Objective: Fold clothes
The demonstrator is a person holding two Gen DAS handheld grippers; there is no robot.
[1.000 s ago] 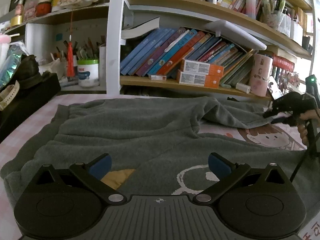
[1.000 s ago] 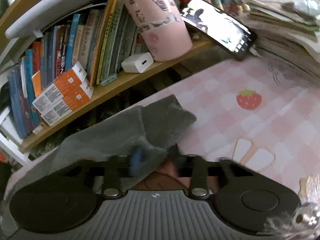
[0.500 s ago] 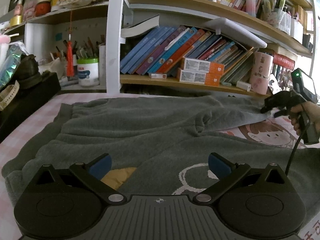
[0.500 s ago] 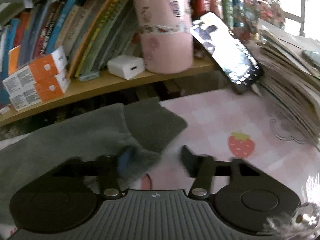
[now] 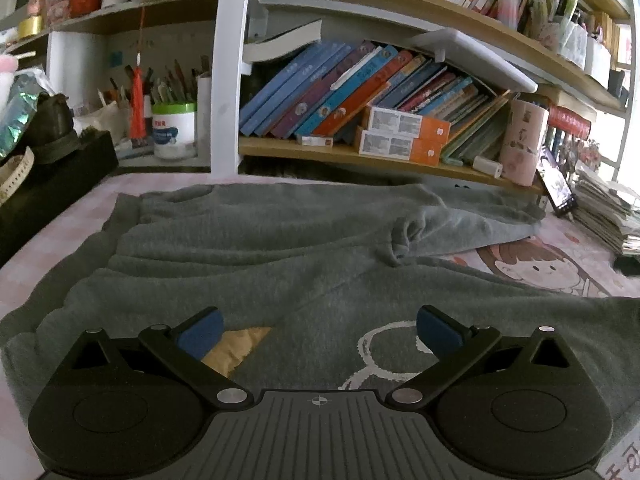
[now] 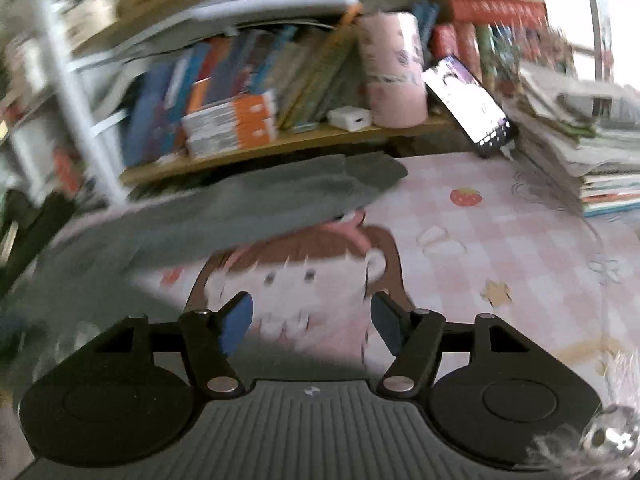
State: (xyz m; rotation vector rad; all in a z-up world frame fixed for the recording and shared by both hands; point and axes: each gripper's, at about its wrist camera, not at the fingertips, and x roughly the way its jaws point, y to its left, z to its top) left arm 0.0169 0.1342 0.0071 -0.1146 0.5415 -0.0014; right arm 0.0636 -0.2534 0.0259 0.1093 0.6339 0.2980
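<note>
Fleece, soft and dark grey, is what we see most of: 1 sweatshirt (image 5: 248, 264) lies spread flat on the counter (image 6: 520, 248), its fabric rumpled into long shallow ridges, with a white looped outline and a mustard-yellow patch printed near its close edge. Its 1 visible sleeve (image 6: 312, 184) stretches out toward the wooden shelf (image 5: 360, 156) and ends in a ribbed cuff lying flat on the pink checked covering, which carries a cartoon girl's face and 1 strawberry (image 6: 466, 197). We count 2 tools. Our left tool (image 5: 318, 334) hangs low over the near hem, pointing slightly downward, its 2 blue-padded fingers spread wide with only fabric beneath them and nothing gripped. Our right tool (image 6: 312, 320) sits over the cartoon face, well back from the cuff; its view is blurred, its jaws are opening, and nothing lies between the 2 blue pads. On the shelf behind we make out 2 orange-and-white boxes (image 5: 400, 134) stacked together, 1 pink cylindrical tumbler (image 5: 524, 140), 1 small white charger (image 6: 350, 117) and a row of leaning books, and 1 phone (image 6: 468, 106) is propped beside a pile of papers.
</note>
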